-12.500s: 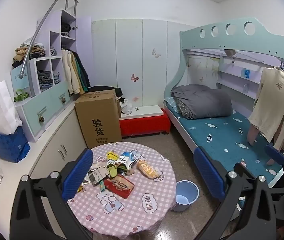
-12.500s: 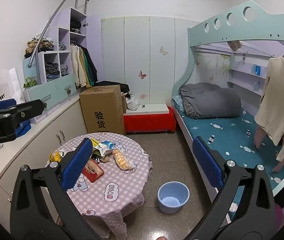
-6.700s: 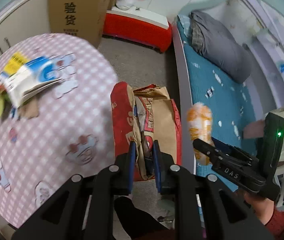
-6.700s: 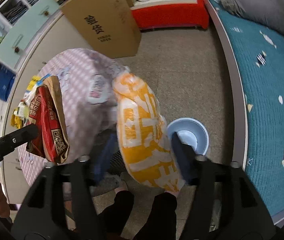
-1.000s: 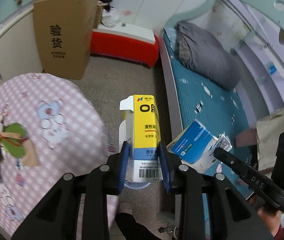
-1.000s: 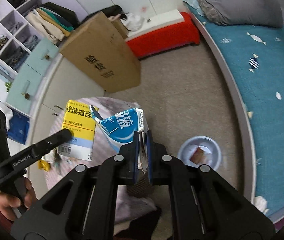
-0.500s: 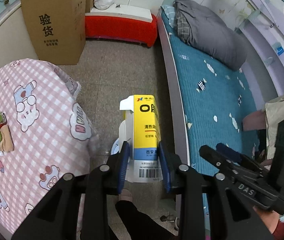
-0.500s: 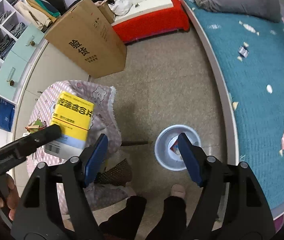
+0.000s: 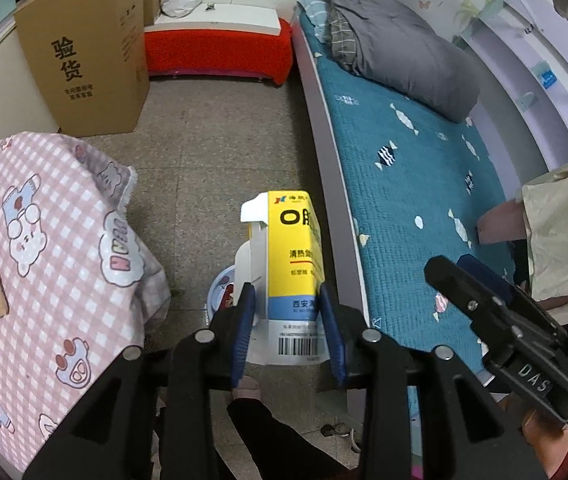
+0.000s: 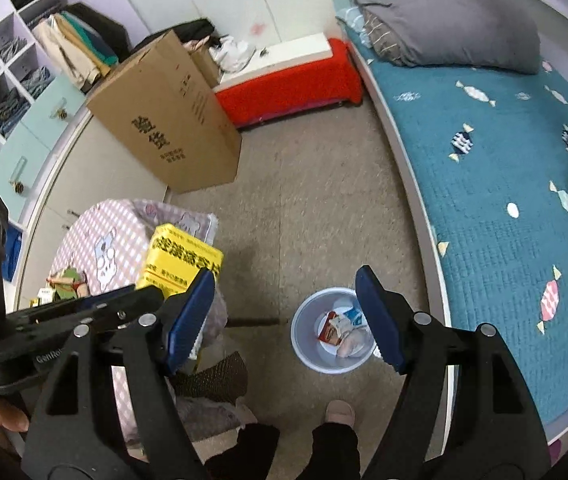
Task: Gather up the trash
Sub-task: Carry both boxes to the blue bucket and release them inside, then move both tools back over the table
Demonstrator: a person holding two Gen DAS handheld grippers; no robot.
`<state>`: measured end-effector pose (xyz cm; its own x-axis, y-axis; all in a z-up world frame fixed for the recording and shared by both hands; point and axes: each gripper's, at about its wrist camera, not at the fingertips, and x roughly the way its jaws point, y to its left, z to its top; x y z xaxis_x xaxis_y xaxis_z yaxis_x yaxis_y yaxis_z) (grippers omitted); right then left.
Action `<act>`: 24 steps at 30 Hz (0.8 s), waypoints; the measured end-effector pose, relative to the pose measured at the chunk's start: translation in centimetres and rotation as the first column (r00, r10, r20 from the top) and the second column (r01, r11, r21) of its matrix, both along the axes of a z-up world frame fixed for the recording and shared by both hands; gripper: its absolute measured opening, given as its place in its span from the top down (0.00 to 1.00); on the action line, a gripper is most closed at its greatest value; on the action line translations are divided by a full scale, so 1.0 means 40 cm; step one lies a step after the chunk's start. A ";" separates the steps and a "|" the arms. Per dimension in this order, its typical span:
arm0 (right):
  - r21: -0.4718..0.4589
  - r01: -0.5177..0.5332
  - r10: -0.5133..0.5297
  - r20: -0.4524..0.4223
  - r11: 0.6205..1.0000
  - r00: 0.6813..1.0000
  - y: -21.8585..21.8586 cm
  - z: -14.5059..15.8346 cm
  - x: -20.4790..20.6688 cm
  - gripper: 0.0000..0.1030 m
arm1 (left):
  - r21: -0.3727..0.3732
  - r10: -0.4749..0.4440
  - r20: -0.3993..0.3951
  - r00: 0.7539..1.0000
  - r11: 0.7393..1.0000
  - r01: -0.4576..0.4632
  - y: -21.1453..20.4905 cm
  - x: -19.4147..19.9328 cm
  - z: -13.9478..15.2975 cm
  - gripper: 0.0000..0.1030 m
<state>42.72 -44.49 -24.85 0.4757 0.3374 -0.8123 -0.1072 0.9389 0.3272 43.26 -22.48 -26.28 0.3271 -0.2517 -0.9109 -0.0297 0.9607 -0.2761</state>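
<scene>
The left gripper grasps a yellow box by its white barcoded end, 1 blue pad on each side; its jaws have just been easing wider, yet the pads still press the box, which stands upright between them. In the left wrist view the box hangs over the floor, with the rim of the blue bin peeping out at its 8 o'clock, mostly hidden behind it. The pink checked table lies at 9 o'clock of the box, the bed at 3 o'clock.

The right gripper is released: its 2 blue pads stand wide apart with nothing between them, having just swung wide. In the right wrist view the bin sits on the floor just beside the right pad, partly covered by it, and holds wrappers, red, white and blue. The box shows at 9 o'clock of the bin, above the table edge, well apart from the bin. A cardboard carton stands at 11 o'clock, near a red bench. The person's foot rests on the floor at 6 o'clock of the bin.
</scene>
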 end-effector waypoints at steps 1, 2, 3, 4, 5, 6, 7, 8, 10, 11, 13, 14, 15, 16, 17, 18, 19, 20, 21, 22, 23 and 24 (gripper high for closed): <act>0.002 0.010 -0.010 0.007 1.000 1.000 -0.007 0.005 0.000 0.30 | -0.005 -0.006 -0.003 1.000 1.000 0.006 -0.006 0.003 0.000 0.58; 0.002 0.022 -0.022 0.012 1.000 1.000 -0.013 0.009 0.000 0.30 | -0.011 -0.012 -0.008 1.000 1.000 0.012 -0.008 0.005 -0.001 0.43; 0.001 0.031 -0.031 0.014 1.000 0.999 -0.017 0.012 -0.001 0.30 | -0.014 -0.017 -0.011 1.000 1.000 0.017 -0.010 0.006 -0.001 0.36; 0.004 0.040 -0.040 0.018 0.999 0.999 -0.021 0.015 -0.002 0.30 | -0.013 -0.018 -0.007 1.000 1.000 0.018 -0.012 0.006 0.001 0.31; 0.006 0.046 -0.046 0.021 0.999 0.999 -0.022 0.018 -0.003 0.30 | -0.016 -0.015 0.006 1.000 1.000 0.015 -0.010 0.004 0.005 0.29; 0.003 0.053 -0.053 0.023 0.999 0.998 -0.023 0.020 -0.004 0.29 | -0.021 -0.010 0.013 1.000 1.000 0.011 -0.009 0.001 0.009 0.27; 0.002 0.056 -0.056 0.024 0.998 0.998 -0.022 0.021 -0.005 0.29 | -0.025 0.003 0.018 1.000 1.000 -0.003 -0.003 -0.003 0.012 0.25; 0.004 0.060 -0.060 0.024 0.998 0.998 -0.021 0.023 -0.008 0.29 | -0.027 0.009 0.021 1.000 1.000 -0.008 0.002 -0.007 0.015 0.25; 0.007 0.059 -0.059 0.020 0.998 0.998 -0.014 0.024 -0.015 0.29 | -0.027 0.021 0.030 0.999 0.999 -0.020 0.017 -0.020 0.023 0.25; 0.007 0.055 -0.055 0.018 0.998 0.998 -0.006 0.024 -0.018 0.29 | -0.023 0.032 0.035 0.999 0.999 -0.031 0.029 -0.026 0.028 0.25; 0.009 0.041 -0.041 0.012 0.999 0.999 0.020 0.024 -0.021 0.29 | -0.029 0.063 0.047 0.997 0.998 -0.062 0.065 -0.047 0.040 0.25; 0.014 0.024 -0.024 0.003 1.000 1.000 0.046 0.022 -0.023 0.28 | -0.030 0.076 0.049 0.996 0.997 -0.075 0.082 -0.054 0.044 0.25; 0.017 0.011 -0.011 0.002 1.000 1.000 0.069 0.022 -0.025 0.28 | -0.032 0.089 0.052 0.995 0.996 -0.088 0.102 -0.065 0.049 0.25; 0.016 0.001 -0.001 0.003 1.000 1.000 0.084 0.021 -0.030 0.28 | -0.035 0.106 0.056 0.993 0.994 -0.105 0.132 -0.079 0.055 0.25; 0.016 -0.023 0.023 0.003 1.000 1.000 0.120 0.021 -0.033 0.28 | -0.033 0.123 0.062 0.990 0.992 -0.121 0.160 -0.091 0.061 0.25; 0.017 -0.040 0.040 0.001 0.999 0.999 0.149 0.022 -0.036 0.28 | -0.032 0.135 0.066 0.989 0.991 -0.133 0.182 -0.101 0.065 0.25; 0.019 -0.057 0.057 0.001 0.998 0.998 0.180 0.023 -0.040 0.28 | -0.033 0.155 0.073 0.985 0.988 -0.152 0.219 -0.117 0.073 0.25; 0.020 -0.080 0.080 0.003 0.997 0.997 0.227 0.026 -0.048 0.28 | -0.036 0.167 0.078 0.983 0.986 -0.165 0.248 -0.129 0.079 0.25; 0.019 -0.097 0.097 0.003 0.995 0.995 0.259 0.027 -0.055 0.28 | -0.036 0.179 0.084 0.980 0.984 -0.176 0.276 -0.141 0.085 0.25; 0.019 -0.117 0.117 0.003 0.993 0.993 0.299 0.028 -0.062 0.28 | -0.029 0.194 0.096 0.976 0.981 -0.192 0.323 -0.162 0.095 0.25; 0.017 -0.139 0.139 0.002 0.990 0.990 0.352 0.030 -0.073 0.28 | -0.023 0.202 0.102 0.974 0.979 -0.200 0.351 -0.173 0.100 0.25; 0.017 -0.160 0.160 0.003 0.987 0.987 0.404 0.033 -0.084 0.28 | -0.015 0.211 0.112 0.971 0.977 -0.211 0.399 -0.195 0.108 0.25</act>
<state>39.35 -28.33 -23.53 0.4158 0.4231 -0.8050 -0.2557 0.9039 0.3430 35.48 -6.51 -21.96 0.4732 -0.1691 -0.8646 -0.2000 0.9352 -0.2923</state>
